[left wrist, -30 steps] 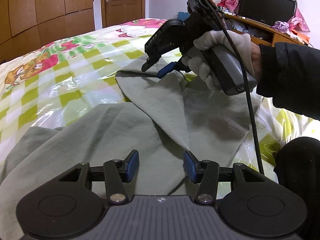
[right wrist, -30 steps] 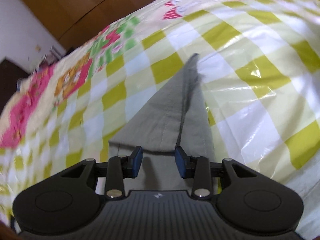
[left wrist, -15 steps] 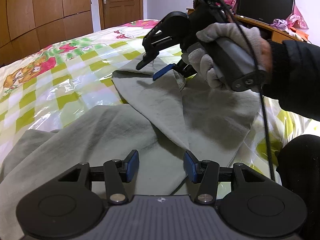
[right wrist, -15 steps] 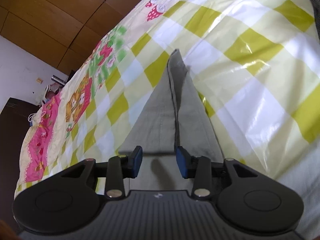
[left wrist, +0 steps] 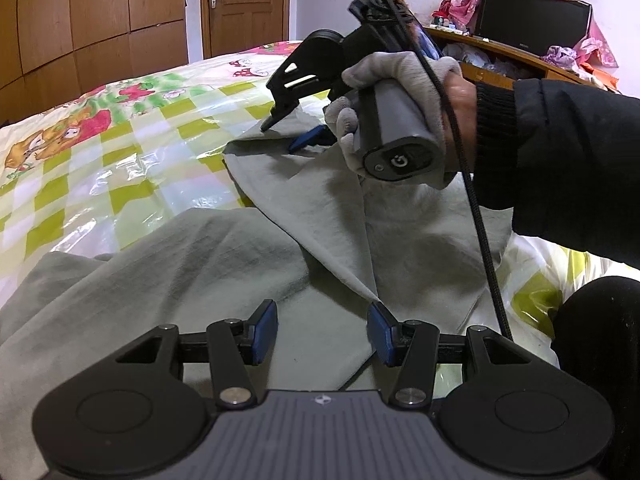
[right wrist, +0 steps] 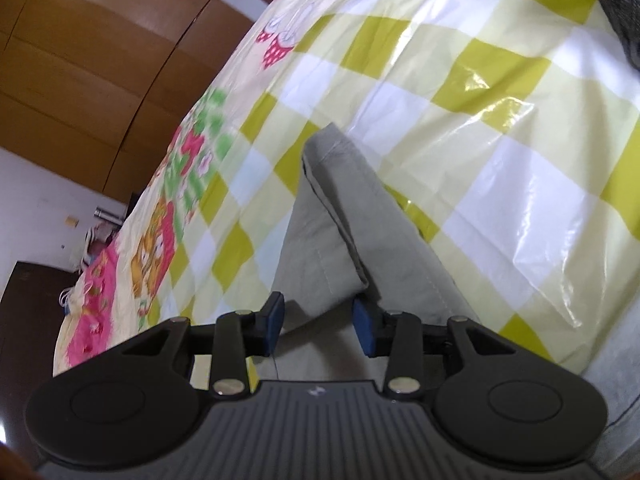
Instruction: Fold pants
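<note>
Grey pants (left wrist: 200, 272) lie spread on a checked bedspread (left wrist: 120, 160). My left gripper (left wrist: 322, 332) hovers open over the near part of the cloth, and a crease ends beside its right pad. A gloved hand (left wrist: 392, 80) holds my right gripper (left wrist: 282, 136) at the far leg end, tilted, with its fingertips down on the hem. In the right wrist view the folded leg end (right wrist: 320, 240) runs away between the right gripper's (right wrist: 318, 324) jaws, which stand apart. No pad visibly presses the cloth.
The shiny bedspread (right wrist: 480, 160) stretches left and far. Wooden wardrobes (left wrist: 100, 20) and a door (left wrist: 244, 4) stand behind the bed. A cluttered shelf with a dark monitor (left wrist: 532, 20) is at the right. A black cable (left wrist: 480, 220) hangs across, beside a dark sleeve (left wrist: 568, 160).
The right gripper has rolled on its axis, so its view of the bed now tilts, and the leg end looks more folded over. The left gripper has stayed put.
</note>
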`<action>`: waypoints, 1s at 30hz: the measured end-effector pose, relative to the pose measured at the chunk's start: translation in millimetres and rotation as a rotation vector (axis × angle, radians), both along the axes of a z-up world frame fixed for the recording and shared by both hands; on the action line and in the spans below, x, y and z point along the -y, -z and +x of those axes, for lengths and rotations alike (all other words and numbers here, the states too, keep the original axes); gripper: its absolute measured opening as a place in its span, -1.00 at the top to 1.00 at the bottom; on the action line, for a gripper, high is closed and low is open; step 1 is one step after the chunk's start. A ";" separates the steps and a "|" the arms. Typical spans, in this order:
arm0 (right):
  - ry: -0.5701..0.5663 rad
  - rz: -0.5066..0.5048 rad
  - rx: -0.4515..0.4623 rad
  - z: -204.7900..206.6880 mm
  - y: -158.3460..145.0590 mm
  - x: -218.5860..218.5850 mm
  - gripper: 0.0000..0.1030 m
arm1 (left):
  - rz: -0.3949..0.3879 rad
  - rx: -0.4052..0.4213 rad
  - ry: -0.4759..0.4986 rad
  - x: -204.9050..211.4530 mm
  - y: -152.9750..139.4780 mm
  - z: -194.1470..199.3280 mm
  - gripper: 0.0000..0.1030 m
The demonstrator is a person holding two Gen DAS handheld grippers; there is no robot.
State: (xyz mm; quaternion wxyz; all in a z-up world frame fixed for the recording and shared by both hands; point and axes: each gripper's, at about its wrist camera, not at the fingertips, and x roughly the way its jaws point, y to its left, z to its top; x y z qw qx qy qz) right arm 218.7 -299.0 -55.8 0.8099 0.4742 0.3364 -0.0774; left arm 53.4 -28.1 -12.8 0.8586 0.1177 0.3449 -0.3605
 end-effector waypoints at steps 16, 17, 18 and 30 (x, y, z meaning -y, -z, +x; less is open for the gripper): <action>-0.019 -0.141 0.209 -79.2 -92.7 71.1 0.94 | 0.023 0.078 0.028 17.5 -25.2 -16.4 -0.20; -0.002 -0.149 0.221 -95.9 -100.6 82.5 0.94 | 0.027 0.082 0.035 20.9 -26.4 -18.0 -0.20; 0.012 -0.152 0.229 -109.4 -105.6 91.4 0.94 | 0.032 0.086 0.043 24.5 -27.5 -20.3 -0.20; 0.071 -0.132 0.114 -215.9 -76.5 163.7 0.94 | 0.139 0.114 0.163 75.5 -28.2 -45.2 -0.22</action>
